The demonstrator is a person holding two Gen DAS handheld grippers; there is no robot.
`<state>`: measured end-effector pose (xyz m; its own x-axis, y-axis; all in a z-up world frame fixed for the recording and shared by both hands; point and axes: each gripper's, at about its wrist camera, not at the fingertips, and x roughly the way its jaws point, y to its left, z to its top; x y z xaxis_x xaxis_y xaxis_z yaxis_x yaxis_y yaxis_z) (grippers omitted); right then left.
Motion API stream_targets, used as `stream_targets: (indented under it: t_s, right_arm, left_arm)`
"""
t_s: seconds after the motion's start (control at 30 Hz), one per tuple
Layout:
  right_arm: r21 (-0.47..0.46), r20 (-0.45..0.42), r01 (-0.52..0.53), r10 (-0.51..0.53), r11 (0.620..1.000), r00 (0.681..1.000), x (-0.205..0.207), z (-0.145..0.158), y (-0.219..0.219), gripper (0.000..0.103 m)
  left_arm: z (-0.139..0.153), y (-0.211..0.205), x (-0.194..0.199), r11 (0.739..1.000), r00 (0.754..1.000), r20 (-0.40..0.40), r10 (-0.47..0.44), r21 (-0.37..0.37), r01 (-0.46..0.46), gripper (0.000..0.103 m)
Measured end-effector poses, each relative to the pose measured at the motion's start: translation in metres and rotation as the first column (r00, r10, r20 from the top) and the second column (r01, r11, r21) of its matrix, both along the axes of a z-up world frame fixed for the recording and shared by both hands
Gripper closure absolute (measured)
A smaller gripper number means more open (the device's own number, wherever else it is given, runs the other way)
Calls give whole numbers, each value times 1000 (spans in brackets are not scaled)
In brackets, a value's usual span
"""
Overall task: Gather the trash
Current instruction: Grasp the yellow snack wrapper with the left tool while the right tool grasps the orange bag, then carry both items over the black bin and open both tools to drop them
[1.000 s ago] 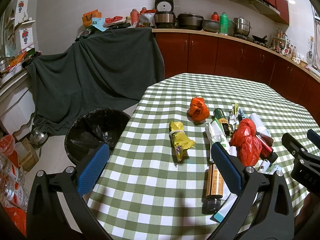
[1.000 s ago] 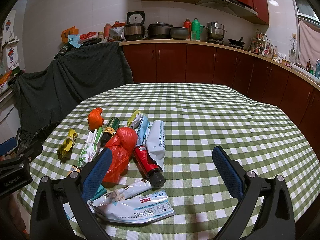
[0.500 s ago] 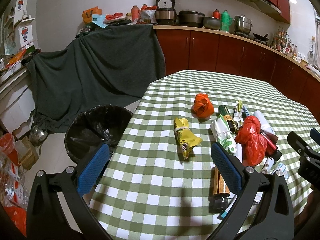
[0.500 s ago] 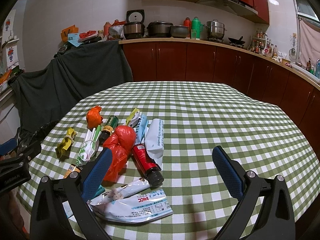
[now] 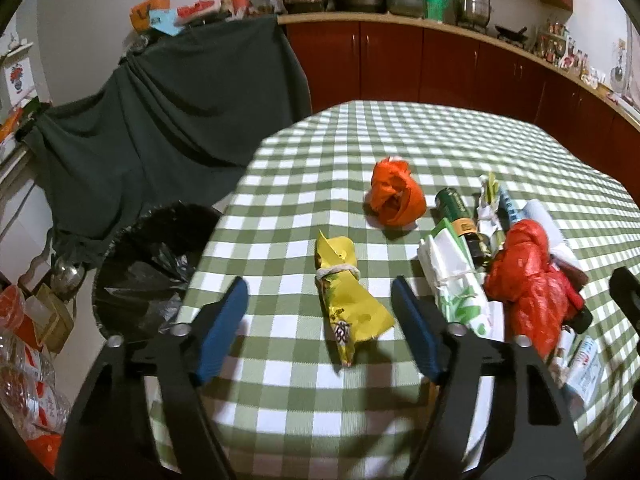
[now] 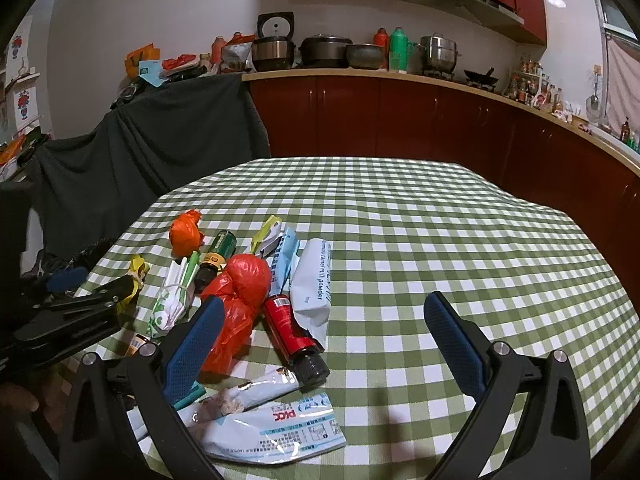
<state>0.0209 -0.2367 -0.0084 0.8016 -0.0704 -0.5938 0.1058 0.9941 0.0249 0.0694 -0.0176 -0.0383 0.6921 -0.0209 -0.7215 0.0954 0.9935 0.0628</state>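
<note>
Left wrist view: the left gripper [image 5: 320,312] fills the bottom of the frame, its jaws closing with the yellow wrapper [image 5: 346,298] between the blue pads, which do not yet touch it. The wrapper lies on the green-checked table [image 5: 280,408], tied round its middle with a string. To its right sit a white-and-green packet [image 5: 456,280] and a red bag [image 5: 528,284]; a little further up are an orange bag [image 5: 396,194] and a green bottle [image 5: 454,210]. At centre left, below the table edge, stands a bin [image 5: 148,268] lined with black plastic, and behind it a dark cloth [image 5: 168,120] hangs over furniture.

Right wrist view: the right gripper [image 6: 324,344] hangs at the bottom of the frame with jaws wide apart and nothing between them. Just ahead, at lower centre, lie a blue-and-white pouch [image 6: 276,432] and a red bottle [image 6: 292,332] with a black cap. Beside them are a white milk powder bag [image 6: 314,280] and the red bag, partly behind the left finger. Cabinets [image 6: 400,116] and pots line the top of the frame.
</note>
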Motion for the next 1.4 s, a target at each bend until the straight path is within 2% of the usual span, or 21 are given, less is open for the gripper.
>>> stream_targets:
  t_s: [0.03, 0.23, 0.33, 0.5, 0.57, 0.63, 0.8, 0.9, 1.0, 1.17, 1.4]
  right_arm:
    - [2, -4, -3, 3, 1000, 1000, 1, -1, 0, 6]
    - [9, -23, -25, 25, 1000, 999, 8, -4, 4, 6]
    - [6, -27, -40, 40, 999, 999, 10, -4, 8, 6]
    - [6, -23, -67, 68, 998, 997, 13, -1, 17, 8]
    - [3, -18, -80, 80, 997, 997, 14, 1, 23, 14]
    - [2, -23, -88, 88, 996, 996, 16, 2, 27, 39]
    - [22, -16, -133, 134, 991, 991, 30, 11, 42, 40]
    - [-3, 15, -176, 176, 984, 984, 43, 18, 60, 39]
    - [-16, 10, -213, 213, 977, 977, 61, 18, 76, 38]
    - [-51, -51, -250, 247, 967, 968, 95, 8, 104, 37]
    - [-48, -171, -250, 239, 967, 956, 128, -11, 112, 37]
  left_arm:
    - [-3, 1, 2, 1000, 1000, -9, -1, -3, 1, 41]
    - [-18, 4, 7, 1000, 999, -48, -20, -16, 19, 70]
    - [-18, 3, 7, 1000, 999, -31, -29, -3, 29, 73]
    - [-14, 10, 4, 999, 1000, -21, -23, -28, 22, 74]
    - [-10, 15, 2, 999, 1000, -13, -12, -31, 11, 74]
    - [-6, 21, -1, 999, 1000, -1, 1, -40, -1, 74]
    - [10, 42, -10, 998, 998, 39, 45, -44, -43, 74]
    - [16, 55, -10, 997, 996, 52, 73, -38, -71, 74]
    - [20, 68, -9, 995, 993, 59, 98, -28, -96, 74]
    - [22, 81, -9, 993, 992, 61, 113, -27, -112, 74]
    - [20, 92, -5, 991, 989, 59, 133, -28, -132, 75]
